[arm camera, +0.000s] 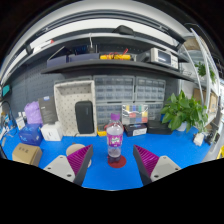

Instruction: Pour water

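My gripper (112, 160) fingers are spread apart, gripping nothing. A bottle (115, 137) stands upright on the blue table (160, 145) at 12 o'clock, between and just ahead of the tips, a gap on each side. Cardboard box (27, 154) at 9 o'clock. Farther back, plant (185, 110) at 2 o'clock, shelf (110, 60) above.

Bottle (115, 137) upright between the parted tongs (113, 160)
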Available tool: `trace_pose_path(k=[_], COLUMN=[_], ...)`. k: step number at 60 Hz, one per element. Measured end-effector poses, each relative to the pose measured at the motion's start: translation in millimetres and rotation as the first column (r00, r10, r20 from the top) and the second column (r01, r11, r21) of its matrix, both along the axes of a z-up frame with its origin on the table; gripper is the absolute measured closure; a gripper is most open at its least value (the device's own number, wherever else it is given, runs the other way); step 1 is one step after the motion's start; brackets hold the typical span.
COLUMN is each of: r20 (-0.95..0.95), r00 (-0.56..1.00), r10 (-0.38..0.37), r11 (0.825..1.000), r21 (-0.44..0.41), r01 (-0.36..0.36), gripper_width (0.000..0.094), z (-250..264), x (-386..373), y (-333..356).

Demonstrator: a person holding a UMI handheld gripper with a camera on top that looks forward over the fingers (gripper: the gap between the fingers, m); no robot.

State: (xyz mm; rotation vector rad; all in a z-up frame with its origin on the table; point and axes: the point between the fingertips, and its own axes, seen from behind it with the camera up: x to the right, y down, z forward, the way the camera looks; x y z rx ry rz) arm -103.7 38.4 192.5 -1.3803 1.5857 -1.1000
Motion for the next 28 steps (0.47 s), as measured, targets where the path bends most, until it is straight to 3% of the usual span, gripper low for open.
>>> trace_pose_path(k=[12, 19, 28], r20=[0.060, 0.051, 0.041], r00=[0.998, 0.999, 0.999], r10=[-0.023, 0.012, 0.007], r11=[1.000, 1.000, 1.000], r21=[-0.001, 0.002, -0.004], r01=[0.023, -0.012, -0.007], gripper_width=[0.0114, 0.0114, 0.0114], z=[43.0, 47.1, 43.1], x=[-18.3, -26.1, -33.8], y=[1.6, 7.9, 3.0])
